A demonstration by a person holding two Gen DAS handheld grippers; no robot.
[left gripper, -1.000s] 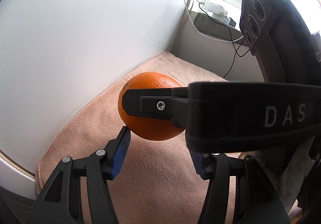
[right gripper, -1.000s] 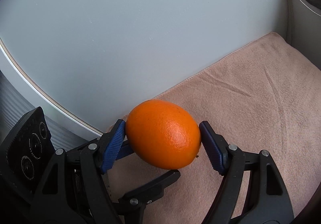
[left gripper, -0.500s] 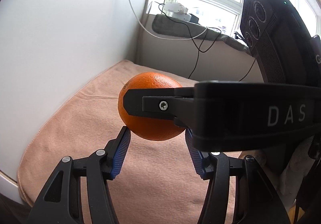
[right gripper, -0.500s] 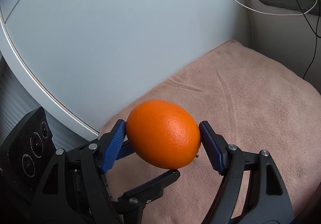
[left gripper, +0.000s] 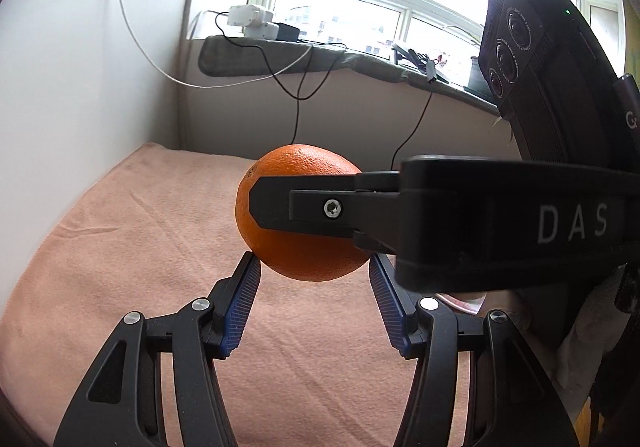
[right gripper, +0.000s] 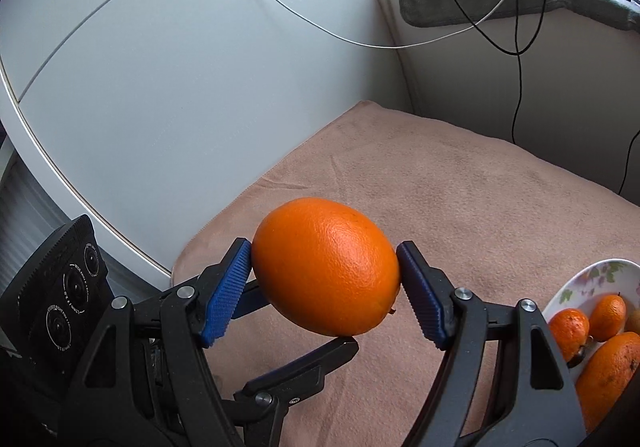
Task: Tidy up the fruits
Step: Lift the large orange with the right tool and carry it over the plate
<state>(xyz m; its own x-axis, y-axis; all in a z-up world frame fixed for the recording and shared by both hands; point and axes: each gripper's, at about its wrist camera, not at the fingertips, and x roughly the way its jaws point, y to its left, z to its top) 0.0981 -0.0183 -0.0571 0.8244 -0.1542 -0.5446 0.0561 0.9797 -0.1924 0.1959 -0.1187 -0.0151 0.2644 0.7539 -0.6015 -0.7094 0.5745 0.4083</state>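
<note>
Plate (right gripper: 576,279) of fruit has appeared; both tools apparently still grip orange (right gripper: 326,267).

White "DAS" on the right tool's (left gripper: 316,207) black body.

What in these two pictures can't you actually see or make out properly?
- Plate, right wrist view: cut off by the picture's edge, so how much fruit it holds is unknown.
- Orange, left wrist view: its middle is hidden behind the right gripper's finger.
- Left gripper: whether its pads touch the orange cannot be told.
- Windowsill items: too small to identify.
</note>
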